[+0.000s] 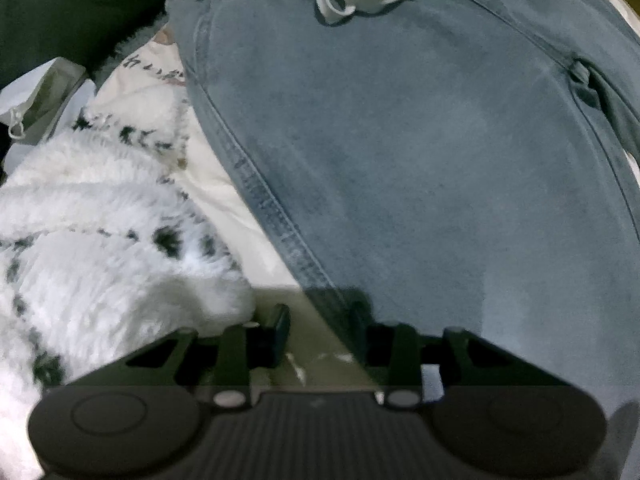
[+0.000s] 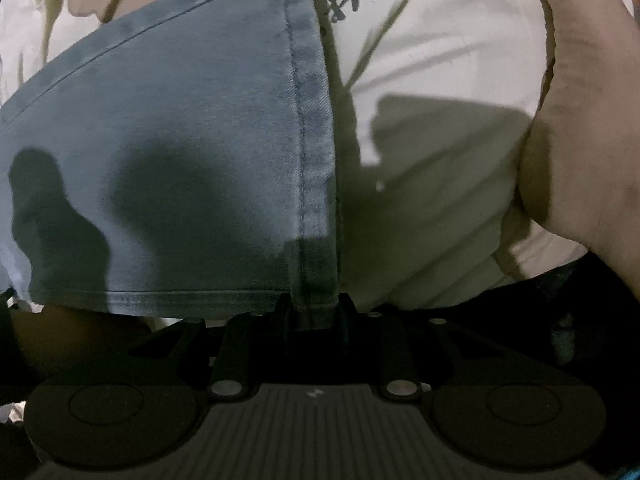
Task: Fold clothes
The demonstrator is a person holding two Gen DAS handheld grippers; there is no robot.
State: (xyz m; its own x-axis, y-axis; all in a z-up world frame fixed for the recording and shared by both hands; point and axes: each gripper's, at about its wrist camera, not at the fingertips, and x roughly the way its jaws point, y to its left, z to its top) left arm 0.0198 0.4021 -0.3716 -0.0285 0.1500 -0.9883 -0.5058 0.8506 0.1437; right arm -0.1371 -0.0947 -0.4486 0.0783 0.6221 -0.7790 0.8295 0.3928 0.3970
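Blue denim trousers point(image 1: 420, 152) lie spread on a cream printed sheet point(image 1: 224, 200), their pale drawstring point(image 1: 348, 0) at the top. My left gripper point(image 1: 320, 324) points down over the trousers' stitched side edge. Its jaws stand apart, one finger over the sheet and the other over the denim, with nothing pinched between them. In the right wrist view the denim's hem corner point(image 2: 316, 272) runs down into my right gripper point(image 2: 315, 310). That gripper is shut on the thick seam, and the denim panel point(image 2: 180, 160) stretches away from it.
A fluffy white garment with black spots point(image 1: 92, 248) is heaped left of the trousers. A dark green mass point(image 1: 60, 12) fills the far left corner. A person's bare limb, a foot by the look, point(image 2: 588, 120) rests on the sheet point(image 2: 440, 80) at the right.
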